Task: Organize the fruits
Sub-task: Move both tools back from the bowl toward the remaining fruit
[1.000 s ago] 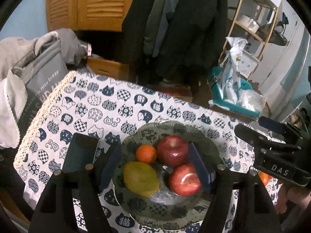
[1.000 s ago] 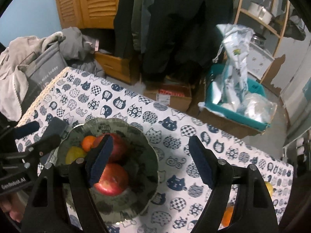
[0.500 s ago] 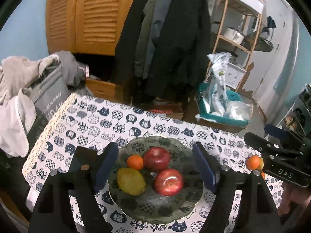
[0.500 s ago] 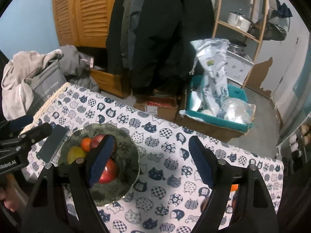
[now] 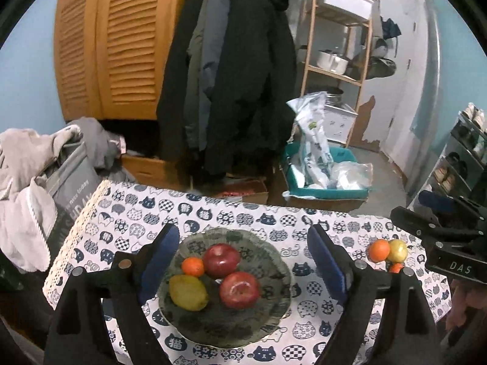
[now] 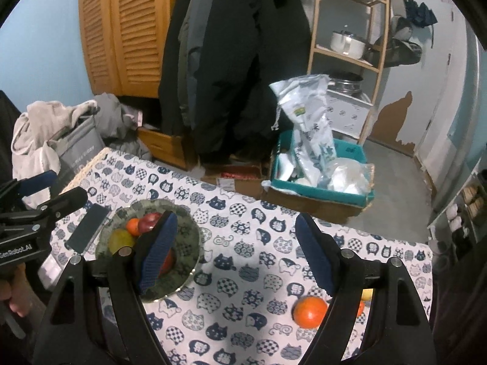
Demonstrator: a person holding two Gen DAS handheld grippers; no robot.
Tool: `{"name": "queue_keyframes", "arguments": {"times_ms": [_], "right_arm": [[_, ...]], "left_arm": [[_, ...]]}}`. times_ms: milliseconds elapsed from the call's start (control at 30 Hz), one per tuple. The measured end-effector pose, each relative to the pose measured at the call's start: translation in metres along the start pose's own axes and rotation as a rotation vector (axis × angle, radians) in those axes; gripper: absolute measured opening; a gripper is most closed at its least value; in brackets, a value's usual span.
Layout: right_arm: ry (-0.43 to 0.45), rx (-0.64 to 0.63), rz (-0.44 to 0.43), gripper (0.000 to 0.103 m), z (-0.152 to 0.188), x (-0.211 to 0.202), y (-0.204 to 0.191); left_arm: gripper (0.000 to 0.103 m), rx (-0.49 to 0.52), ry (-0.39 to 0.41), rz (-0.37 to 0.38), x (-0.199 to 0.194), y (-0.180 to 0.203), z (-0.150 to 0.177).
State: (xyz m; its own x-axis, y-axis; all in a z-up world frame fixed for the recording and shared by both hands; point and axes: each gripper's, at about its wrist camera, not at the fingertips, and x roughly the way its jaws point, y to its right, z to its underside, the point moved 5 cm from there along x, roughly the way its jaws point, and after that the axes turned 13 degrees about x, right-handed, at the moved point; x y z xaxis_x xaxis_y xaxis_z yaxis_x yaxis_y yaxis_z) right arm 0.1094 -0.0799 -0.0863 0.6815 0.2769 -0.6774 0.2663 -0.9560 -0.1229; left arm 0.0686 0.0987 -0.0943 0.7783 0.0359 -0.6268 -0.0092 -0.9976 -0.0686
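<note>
A glass plate (image 5: 274, 313) on the cat-print tablecloth holds two red apples (image 5: 221, 256), a small orange (image 5: 192, 266) and a yellow lemon (image 5: 188, 292). My left gripper (image 5: 242, 264) is open and empty, raised above the plate. At the table's right end lie an orange (image 5: 378, 250), a yellow-green fruit (image 5: 397, 250) and a smaller orange (image 5: 395, 268). My right gripper (image 6: 236, 252) is open and empty above the table between the plate (image 6: 188, 234) and the orange (image 6: 310, 307).
A dark phone (image 6: 88, 231) lies left of the plate. A grey bag and clothes (image 5: 45, 164) sit past the table's left edge. Coats (image 5: 231, 85), a teal bin (image 5: 325, 179) and a wooden shelf (image 5: 338, 60) stand beyond the far edge.
Both grippers have pulled back and up from the table. The plate looks smaller and the loose fruits at the right end have come into view. Both stay open.
</note>
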Motion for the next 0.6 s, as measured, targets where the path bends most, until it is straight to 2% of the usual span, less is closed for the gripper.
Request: {"name": "queue_keyframes", "arguments": {"times_ms": [267, 600], "right_arm": [[0.013, 0.027, 0.03, 0.08, 0.006, -0.022, 0.033], [0.035, 0.095, 0.09, 0.08, 0.013, -0.047, 0.087]], "left_arm": [[0.094, 0.071, 0.025, 0.017, -0.008, 0.034, -0.01], [0.094, 0.13, 0.032, 0.065, -0.012, 0.078, -0.02]]}}
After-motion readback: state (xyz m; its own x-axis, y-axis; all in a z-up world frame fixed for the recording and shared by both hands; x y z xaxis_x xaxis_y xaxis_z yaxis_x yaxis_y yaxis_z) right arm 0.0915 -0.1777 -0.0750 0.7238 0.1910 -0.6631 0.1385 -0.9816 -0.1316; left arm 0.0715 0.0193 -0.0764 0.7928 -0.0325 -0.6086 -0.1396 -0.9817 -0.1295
